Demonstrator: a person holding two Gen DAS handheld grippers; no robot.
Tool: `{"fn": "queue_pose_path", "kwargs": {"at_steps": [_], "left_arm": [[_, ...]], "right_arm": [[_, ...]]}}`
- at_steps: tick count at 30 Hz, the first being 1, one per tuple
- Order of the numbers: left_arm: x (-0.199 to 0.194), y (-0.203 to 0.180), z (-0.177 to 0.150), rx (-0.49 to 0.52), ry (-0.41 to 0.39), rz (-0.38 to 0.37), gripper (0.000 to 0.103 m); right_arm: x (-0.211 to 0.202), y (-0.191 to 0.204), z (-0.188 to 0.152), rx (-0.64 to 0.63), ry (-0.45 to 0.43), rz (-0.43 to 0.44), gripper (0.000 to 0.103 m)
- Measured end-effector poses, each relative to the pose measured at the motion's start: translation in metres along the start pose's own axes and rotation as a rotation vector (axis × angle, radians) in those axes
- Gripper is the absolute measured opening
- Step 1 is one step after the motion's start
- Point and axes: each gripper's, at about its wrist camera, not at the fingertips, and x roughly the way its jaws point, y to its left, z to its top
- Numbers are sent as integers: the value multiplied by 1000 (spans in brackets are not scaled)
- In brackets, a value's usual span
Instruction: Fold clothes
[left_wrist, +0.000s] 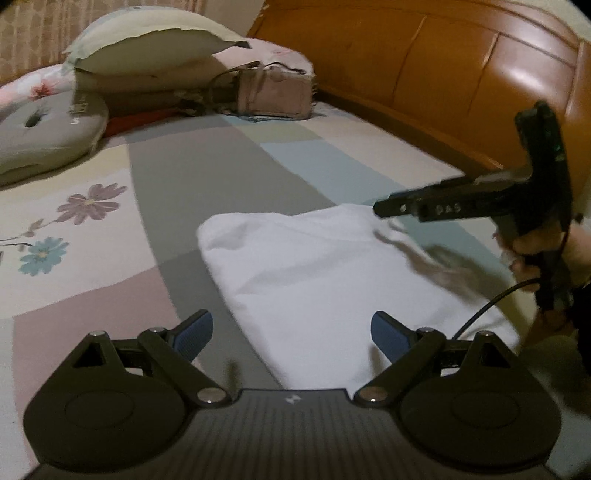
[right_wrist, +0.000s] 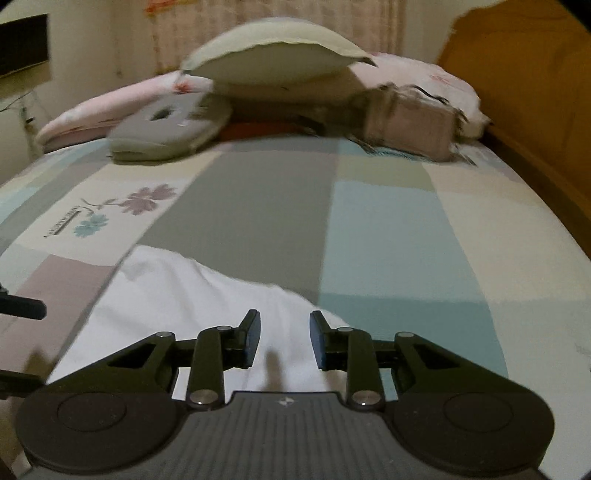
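A: Where's the shirt (left_wrist: 332, 280)?
B: Flat on the bedspread (left_wrist: 229, 173), folded; just ahead of both grippers.
A: Fingers?
B: Left gripper (left_wrist: 291, 336) spread wide, empty; right gripper (right_wrist: 284, 339) parted, holding nothing, above the shirt's edge.

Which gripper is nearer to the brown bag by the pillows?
Right. The right gripper hangs over the white cloth's far edge, toward the bag; the left gripper hangs at its near end.

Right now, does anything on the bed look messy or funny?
The white garment lies partly folded and crooked across the patchwork bedsheet, its far edge uneven. At the headboard end, pillows and a brownish bag sit in a jumbled heap. Nothing looks spilled or broken.
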Motion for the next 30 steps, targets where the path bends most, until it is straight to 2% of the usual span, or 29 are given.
{"fn": "queue_pose_path", "kwargs": {"at_steps": [3,5,6,7,10,12,14,17,19,21,24,26,28,30], "left_arm": [[1,0,0,14,14,16,92],[-1,2,-2,14,20,6,92],[-2,4,-3,9,18,5,92],[-2,6,-4,5,17,4,92],[-2,11,-4,-5,18,4,92],[1,13,-2,-14,22,-1,92],[3,12,0,-14,23,5,92],[4,10,3,-3,24,11,92],[5,9,4,5,23,23,92],[5,7,5,3,25,30,92],[5,2,4,3,32,21,92],[3,-3,4,13,36,13,92],[-1,-12,3,27,32,-28,92],[-7,-22,1,48,25,-92,92]], "right_arm": [[19,3,11,-72,24,-23,54],[36,-1,12,-87,80,1,55],[40,-3,12,-89,98,9,46],[40,-5,11,-89,100,8,16],[38,-9,9,-89,105,4,8],[42,-18,8,-61,118,-58,1],[41,-31,6,-5,130,-86,1],[15,-41,2,71,80,-30,4],[-9,-37,1,71,42,-23,10],[-34,-29,-2,75,11,39,11],[-51,-8,-17,64,27,154,14],[-50,5,-33,38,73,161,14],[-49,14,-50,24,112,143,13],[-59,11,-59,67,92,124,13]]}}
